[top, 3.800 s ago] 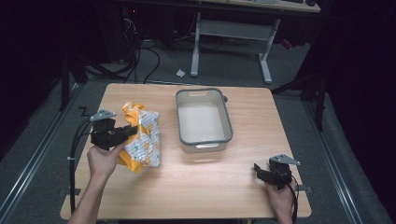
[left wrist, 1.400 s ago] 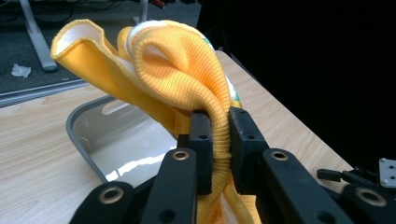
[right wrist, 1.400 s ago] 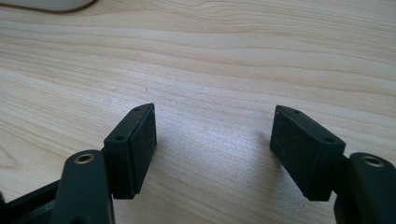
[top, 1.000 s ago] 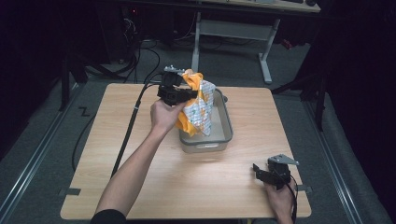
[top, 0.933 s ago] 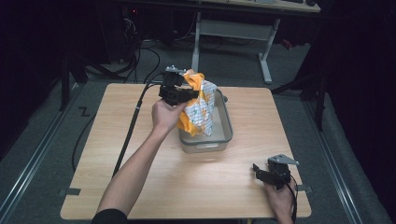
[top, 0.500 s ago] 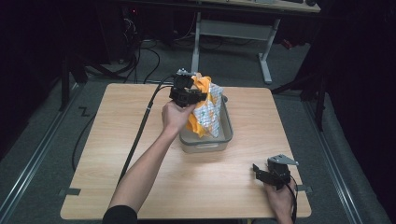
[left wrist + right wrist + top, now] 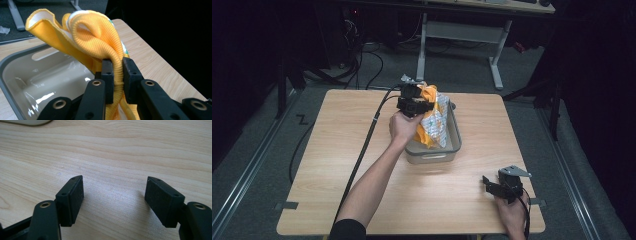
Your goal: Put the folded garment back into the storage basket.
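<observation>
overall: pretty dim room, the lit surface [image 7: 337,165] stands out, everything around it goes near black
light source: looks like it's overhead, soft pool across the wood
shadows: faint ones by the right tool [image 7: 113,197] pads, soft edges
glare: white streaks on the shiny bin [image 7: 37,82] floor
focus: cloth [image 7: 100,37] knit is sharp in the left tool [image 7: 117,75] view; floor behind goes soft
high view: a bit soft and grainy, dark corners
edges: near arms of the tools slightly blurred
</observation>
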Available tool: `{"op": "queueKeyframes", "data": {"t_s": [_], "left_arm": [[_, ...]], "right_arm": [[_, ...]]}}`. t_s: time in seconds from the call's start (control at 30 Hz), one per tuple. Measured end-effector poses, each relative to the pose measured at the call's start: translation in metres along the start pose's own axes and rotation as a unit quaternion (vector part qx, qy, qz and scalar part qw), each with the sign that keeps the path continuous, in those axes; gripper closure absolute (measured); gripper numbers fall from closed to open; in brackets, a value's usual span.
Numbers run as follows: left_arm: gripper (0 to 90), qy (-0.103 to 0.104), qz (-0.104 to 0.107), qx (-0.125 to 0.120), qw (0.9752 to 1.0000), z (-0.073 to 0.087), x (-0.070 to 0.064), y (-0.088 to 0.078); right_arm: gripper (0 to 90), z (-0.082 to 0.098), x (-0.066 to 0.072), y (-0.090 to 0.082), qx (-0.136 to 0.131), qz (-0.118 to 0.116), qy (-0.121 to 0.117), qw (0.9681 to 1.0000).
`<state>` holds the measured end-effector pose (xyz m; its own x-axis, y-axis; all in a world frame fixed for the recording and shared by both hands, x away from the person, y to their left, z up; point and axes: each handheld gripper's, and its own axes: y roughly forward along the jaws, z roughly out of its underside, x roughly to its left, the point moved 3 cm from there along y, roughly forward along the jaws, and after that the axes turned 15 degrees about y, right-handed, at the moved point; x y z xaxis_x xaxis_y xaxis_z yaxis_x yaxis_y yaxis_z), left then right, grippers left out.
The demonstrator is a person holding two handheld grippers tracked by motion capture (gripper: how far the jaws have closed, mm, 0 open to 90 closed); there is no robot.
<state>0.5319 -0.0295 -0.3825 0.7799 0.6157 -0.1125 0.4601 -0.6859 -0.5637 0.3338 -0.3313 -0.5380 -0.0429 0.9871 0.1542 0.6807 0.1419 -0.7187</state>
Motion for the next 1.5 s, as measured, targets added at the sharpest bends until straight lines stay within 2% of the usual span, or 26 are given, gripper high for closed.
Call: {"op": "queueKeyframes", "data": {"t_s": [0.27, 0.4, 0.77, 1.0, 1.27, 1.37, 1.5], "left_arm": [[80.6, -0.02, 0.002, -0.004, 0.9998, 0.005, 0.001, 0.011], [80.6, -0.023, -0.001, 0.004, 0.9997, 0.01, 0.002, 0.018], [80.2, -0.048, -0.003, 0.018, 0.9987, 0.021, 0.005, 0.035], [79.2, -0.03, -0.027, 0.046, 0.9981, 0.028, 0.008, 0.041], [78.2, -0.026, -0.04, 0.062, 0.9969, 0.032, 0.011, 0.043], [77.9, -0.033, -0.04, 0.063, 0.9966, 0.036, 0.014, 0.043], [78.0, -0.032, -0.045, 0.077, 0.9955, 0.043, 0.017, 0.043]], "right_arm": [[31.9, 0.0, 0.0, 0.0, 0.0, 0.0, 0.001, 1.0], [31.9, 0.0, 0.0, 0.0, 0.001, 0.0, 0.001, 1.0], [31.9, 0.0, 0.0, 0.0, 0.002, -0.002, 0.003, 1.0], [31.9, 0.0, 0.0, 0.0, 0.002, -0.002, 0.003, 1.0], [31.9, 0.0, 0.0, 0.0, 0.001, -0.001, 0.002, 1.0], [31.9, 0.0, 0.0, 0.0, 0.001, -0.001, 0.002, 1.0], [31.9, 0.0, 0.0, 0.0, 0.002, -0.002, 0.004, 1.0]]}}
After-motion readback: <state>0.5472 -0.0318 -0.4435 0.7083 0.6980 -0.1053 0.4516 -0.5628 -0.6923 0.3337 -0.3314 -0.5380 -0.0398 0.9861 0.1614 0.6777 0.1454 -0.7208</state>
